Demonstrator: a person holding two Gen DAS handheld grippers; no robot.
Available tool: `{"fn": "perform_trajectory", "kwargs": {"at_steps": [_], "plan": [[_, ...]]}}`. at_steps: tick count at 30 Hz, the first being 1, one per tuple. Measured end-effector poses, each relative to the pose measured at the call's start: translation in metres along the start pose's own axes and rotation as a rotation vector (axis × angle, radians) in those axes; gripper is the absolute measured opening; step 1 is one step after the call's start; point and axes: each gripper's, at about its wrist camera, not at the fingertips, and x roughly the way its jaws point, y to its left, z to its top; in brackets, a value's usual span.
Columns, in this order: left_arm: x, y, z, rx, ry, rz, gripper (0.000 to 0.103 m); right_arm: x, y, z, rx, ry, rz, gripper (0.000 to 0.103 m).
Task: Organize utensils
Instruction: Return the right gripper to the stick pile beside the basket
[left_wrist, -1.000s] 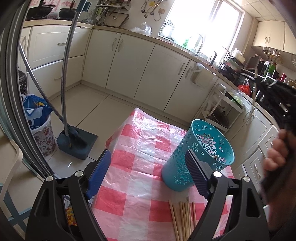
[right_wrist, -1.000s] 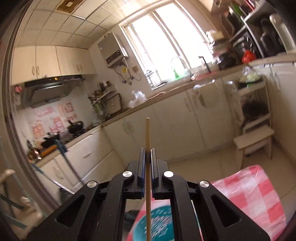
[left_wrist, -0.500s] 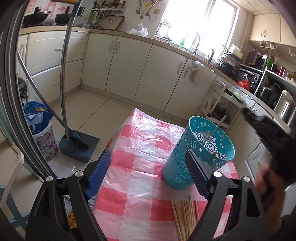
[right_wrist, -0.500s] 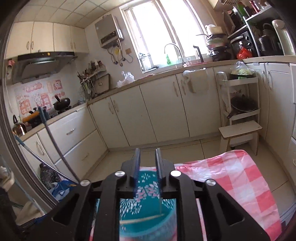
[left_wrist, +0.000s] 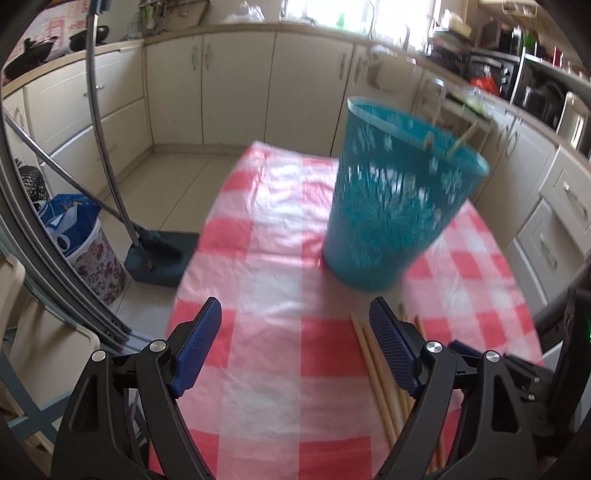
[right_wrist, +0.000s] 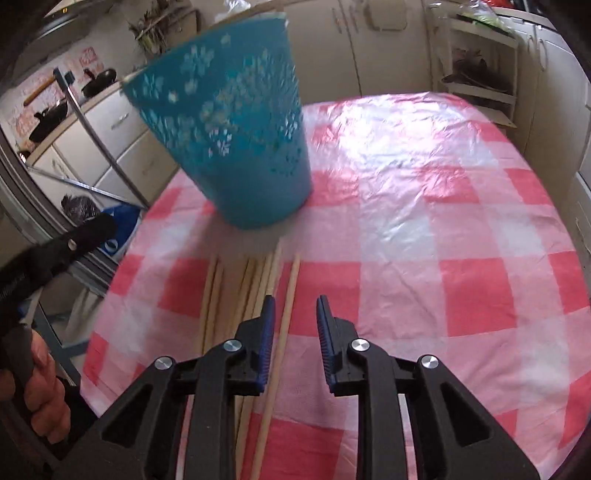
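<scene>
A teal perforated holder (left_wrist: 399, 199) (right_wrist: 229, 140) stands on the red-and-white checked tablecloth (left_wrist: 266, 280) (right_wrist: 424, 206), with chopstick tips (left_wrist: 461, 142) poking above its rim. Several wooden chopsticks (left_wrist: 373, 362) (right_wrist: 251, 288) lie in a row on the cloth in front of it. My left gripper (left_wrist: 295, 310) hangs open and wide over bare cloth, its right finger just above the row. My right gripper (right_wrist: 293, 301) is low over the row, jaws a little apart and closing. One loose chopstick (right_wrist: 286, 306) on the cloth runs under the gap; the pads do not press on it.
A hand (right_wrist: 40, 398) holds the left gripper's handle at the table's left edge. On the floor to the left stand a dustpan with broom (left_wrist: 155, 258) and a bin with a blue bag (left_wrist: 74, 229). Cabinets (left_wrist: 236, 88) line the far wall; a shelf rack (right_wrist: 476, 66) stands behind the table.
My right gripper let its chopstick drop into the teal holder, opened, and dropped down to the chopsticks on the cloth. My left gripper sank closer to the table, still open.
</scene>
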Motion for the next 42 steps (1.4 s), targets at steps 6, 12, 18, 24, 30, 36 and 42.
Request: {"fn": "perform_trajectory", "kwargs": {"at_steps": [6,12,18,24,30,36,42], "plan": [[0.032,-0.010,-0.020,0.037,0.098,0.039,0.078,0.006,0.013,-0.005,-0.088,0.008,-0.065,0.020],[0.048,-0.027,-0.030,0.090,0.131,0.065,0.078,0.006,0.006,-0.011,-0.080,0.019,-0.058,0.014],[0.051,-0.038,-0.033,0.102,0.129,0.076,0.078,-0.001,-0.006,-0.015,-0.068,0.026,-0.039,0.014],[0.049,-0.043,-0.034,0.083,0.139,0.060,0.078,0.000,-0.006,-0.014,-0.055,0.033,-0.030,0.014],[0.049,-0.056,-0.043,0.136,0.145,0.089,0.078,-0.001,-0.007,-0.015,-0.050,0.033,-0.026,0.014],[0.045,-0.050,-0.045,0.116,0.144,0.111,0.078,-0.002,-0.009,-0.014,-0.038,0.035,-0.026,0.014],[0.052,-0.046,-0.034,0.116,0.136,0.107,0.063,-0.001,-0.012,-0.011,-0.021,0.024,-0.033,0.014]]}}
